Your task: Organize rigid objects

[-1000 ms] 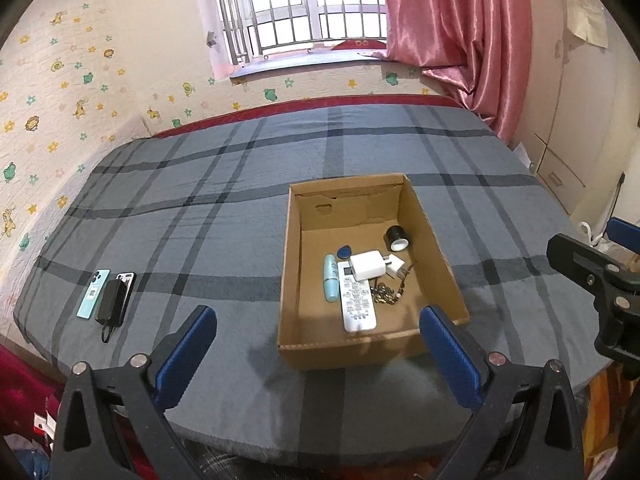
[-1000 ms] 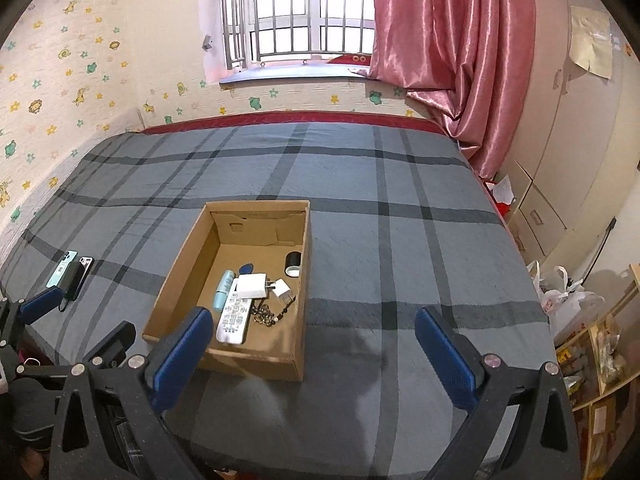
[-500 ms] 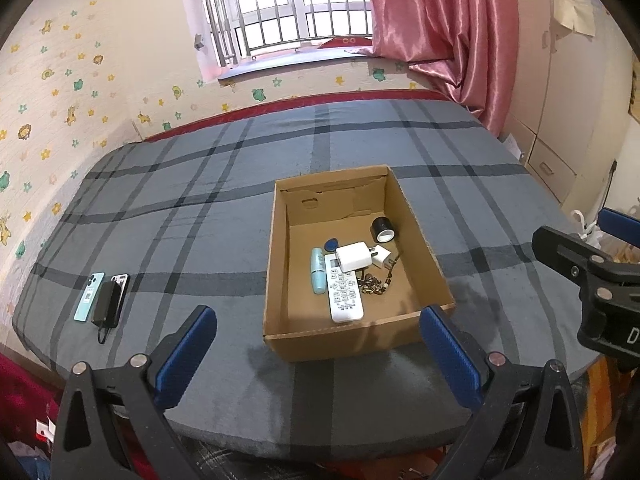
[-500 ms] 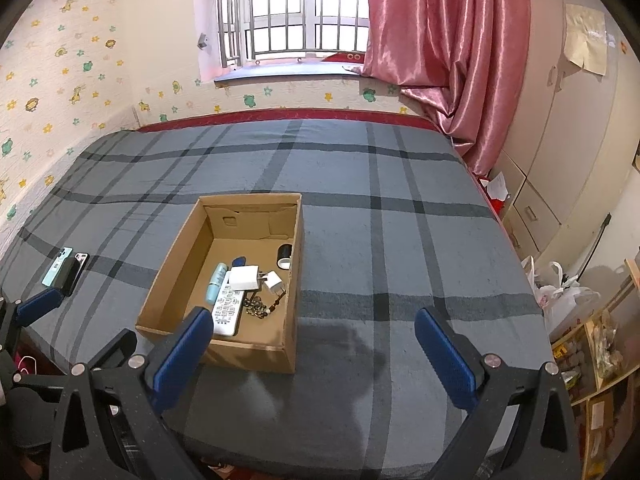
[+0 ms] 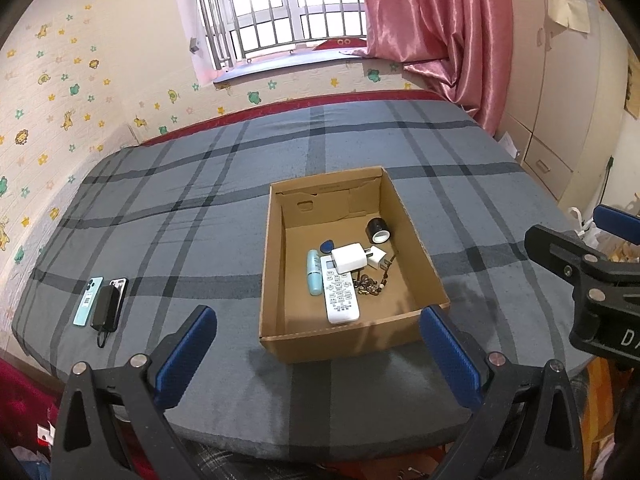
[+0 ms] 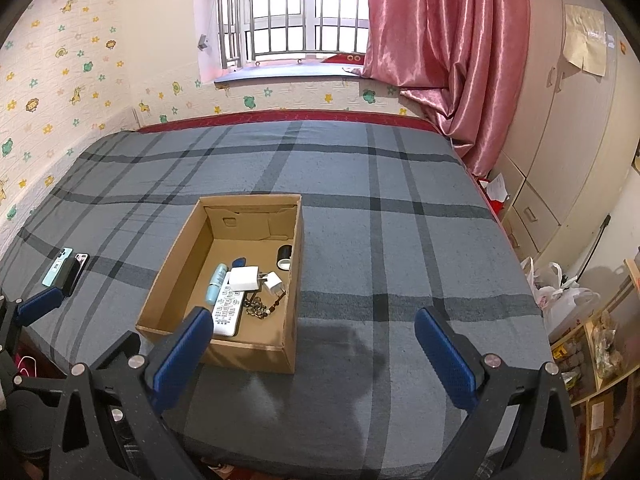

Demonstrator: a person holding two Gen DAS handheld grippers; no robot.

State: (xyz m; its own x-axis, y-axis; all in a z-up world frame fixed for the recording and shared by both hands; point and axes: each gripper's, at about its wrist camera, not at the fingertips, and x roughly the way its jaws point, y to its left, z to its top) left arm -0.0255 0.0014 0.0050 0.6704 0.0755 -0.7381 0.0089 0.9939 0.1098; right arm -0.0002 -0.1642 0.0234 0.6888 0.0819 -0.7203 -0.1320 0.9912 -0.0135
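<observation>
A: What fills the room?

B: A wide bed under a grey blanket with dark plaid stripes [image 5: 200,208]. A pink satin curtain [image 6: 432,52] hangs at the far right beside a barred window [image 6: 292,20], and pale wardrobe doors [image 6: 560,140] line the right wall.

A: And the task's things?

B: An open brown cardboard box [image 5: 416,240] sits on the blanket near the near edge, about mid-bed. On its floor lie a white remote control [image 5: 340,296], a pale blue tube [image 5: 313,272] just left of it, a white plug charger [image 5: 349,258] overlapping the remote's far end, a smaller white plug [image 5: 376,258], a dark beaded chain [image 5: 370,286], a black tape roll [image 5: 379,231] toward the far right wall, and a small blue tag [image 5: 327,245].

A: Anything outside the box?

B: Well to the left, a teal phone [image 5: 88,295], a black power bank [image 5: 105,307] and a dark phone [image 5: 119,286] lie side by side.

A: The grippers?

B: The left gripper [image 5: 318,356] hovers over the near edge with blue-padded fingers [image 5: 186,356] spread wide, empty. The right gripper [image 6: 314,354] is equally wide and empty, right of the box; nothing stands between either and the box.
</observation>
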